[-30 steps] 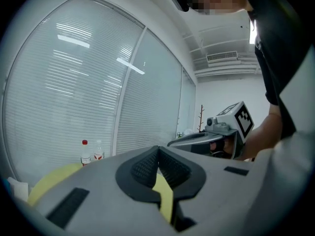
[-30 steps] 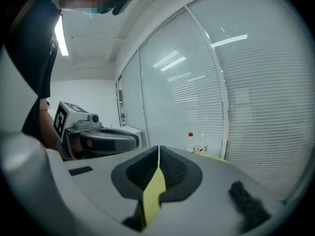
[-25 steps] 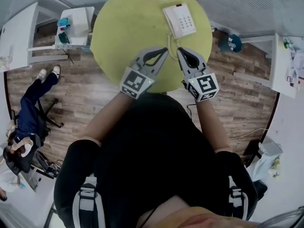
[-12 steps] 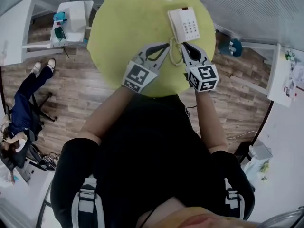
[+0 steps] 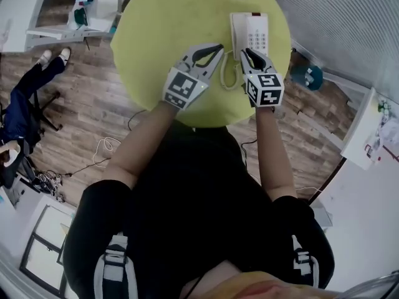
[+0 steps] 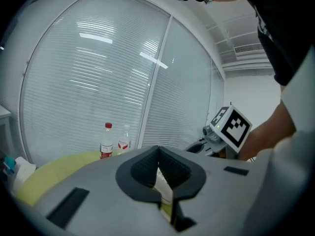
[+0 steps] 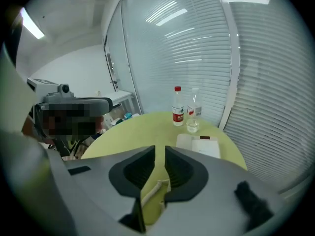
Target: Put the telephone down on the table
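Note:
The white telephone (image 5: 249, 34) lies flat on the round yellow-green table (image 5: 156, 42), toward its far right, with its coiled cord (image 5: 229, 73) looping off the near left corner. My right gripper (image 5: 248, 51) hovers at the phone's near edge. Its jaws are opening: a narrow gap shows in the right gripper view (image 7: 160, 152), with only table and a bit of cord (image 7: 151, 194) seen through it. The phone (image 7: 204, 145) lies ahead of them. My left gripper (image 5: 216, 47) sits just left of the cord with its jaws meeting (image 6: 158, 151) and nothing visibly held.
Two bottles (image 7: 177, 106) (image 7: 195, 105) and a small glass (image 7: 192, 126) stand at the table's far edge beyond the phone. White side tables (image 5: 93, 11) and a seated person (image 5: 25, 114) are off to the left. Wooden floor surrounds the table.
Both grippers have reached farther over the table toward the phone, and the head view has turned. The right gripper's jaws have parted slightly.

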The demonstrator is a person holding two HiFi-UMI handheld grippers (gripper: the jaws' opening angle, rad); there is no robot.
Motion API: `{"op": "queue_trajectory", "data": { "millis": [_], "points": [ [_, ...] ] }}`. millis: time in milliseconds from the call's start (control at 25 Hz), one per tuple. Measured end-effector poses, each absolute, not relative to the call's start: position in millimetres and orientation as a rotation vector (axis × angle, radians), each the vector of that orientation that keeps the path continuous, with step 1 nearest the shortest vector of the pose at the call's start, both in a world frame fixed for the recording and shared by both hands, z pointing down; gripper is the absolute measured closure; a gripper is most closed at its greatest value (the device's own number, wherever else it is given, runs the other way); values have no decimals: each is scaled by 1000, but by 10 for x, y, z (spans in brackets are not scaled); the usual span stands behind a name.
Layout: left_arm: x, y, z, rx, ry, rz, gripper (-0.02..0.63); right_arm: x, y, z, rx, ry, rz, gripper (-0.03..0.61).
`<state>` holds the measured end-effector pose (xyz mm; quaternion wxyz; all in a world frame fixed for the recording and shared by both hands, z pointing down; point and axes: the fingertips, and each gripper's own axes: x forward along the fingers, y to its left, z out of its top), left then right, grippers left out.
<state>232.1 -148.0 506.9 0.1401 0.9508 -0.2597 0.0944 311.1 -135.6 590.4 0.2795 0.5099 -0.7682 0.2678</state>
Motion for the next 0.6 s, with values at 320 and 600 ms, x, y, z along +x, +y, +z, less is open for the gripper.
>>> {"op": "queue_trajectory", "data": {
  "millis": [320, 600],
  "points": [
    [2467, -1633, 5549, 2676, -862, 301, 603, 3352, -1607, 6525, 1335, -1958, 780, 422],
    [2591, -1715, 5864, 2634, -886, 311, 603, 3454, -1712, 7037, 1338, -1842, 818, 356]
  ]
}}
